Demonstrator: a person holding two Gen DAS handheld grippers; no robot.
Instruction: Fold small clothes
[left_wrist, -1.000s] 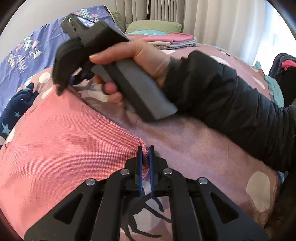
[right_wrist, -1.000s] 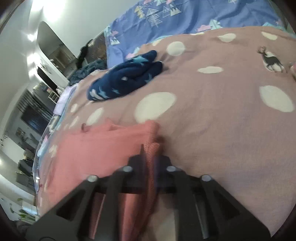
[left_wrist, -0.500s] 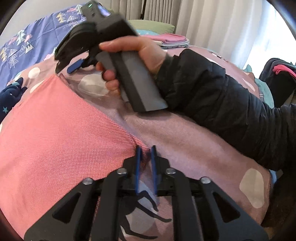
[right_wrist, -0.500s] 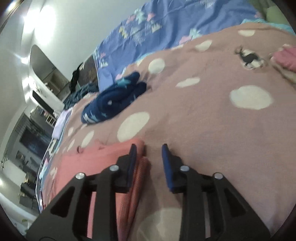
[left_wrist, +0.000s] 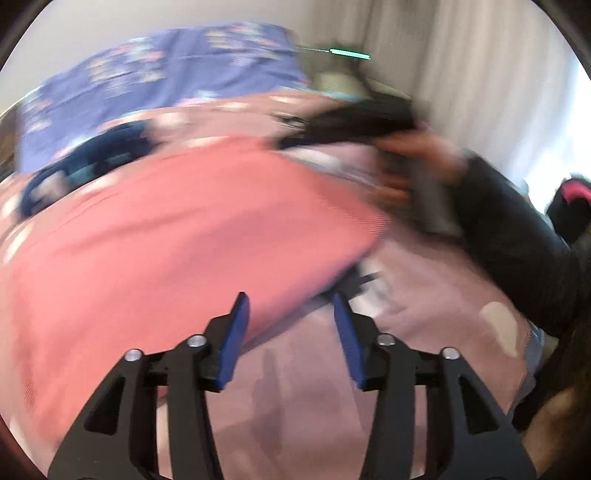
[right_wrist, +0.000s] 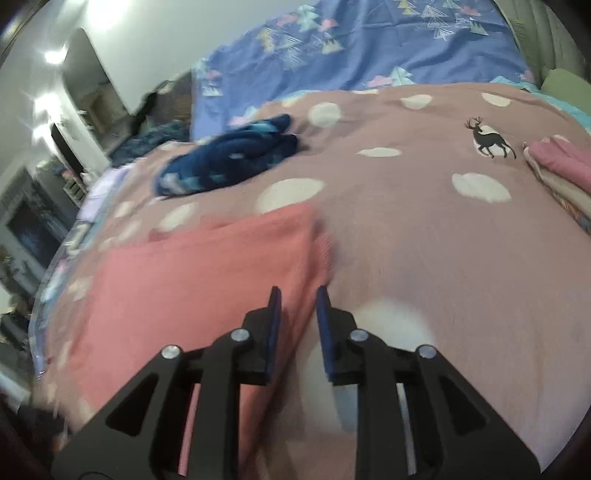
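The pink garment (left_wrist: 177, 236) is lying spread flat on the dotted mauve blanket (right_wrist: 424, 236), which is giving it a broad, even surface for folding; in the right wrist view one edge looks doubled over, so I judge a fold has just been laid down.

The left gripper (left_wrist: 291, 306) is hanging released just off the garment's near corner. Its jaws have just been opening, and nothing is pinched between them. The right gripper (right_wrist: 297, 295) is poised over the garment's far edge with its jaws narrowly apart, having just been closing a little; cloth is showing in the gap, but the pads are not pressing on it.

Beyond the garment, a navy star-print piece (right_wrist: 229, 162) is waiting crumpled, probably next to be folded. To the garment's right, a stack of folded clothes (right_wrist: 561, 173) is sitting at the blanket's edge, likely the finished pile. A blue sheet (right_wrist: 369, 48) is covering the bed behind.

No brand, label or readable writing is showing; the blanket is carrying only a deer silhouette (right_wrist: 489, 140).
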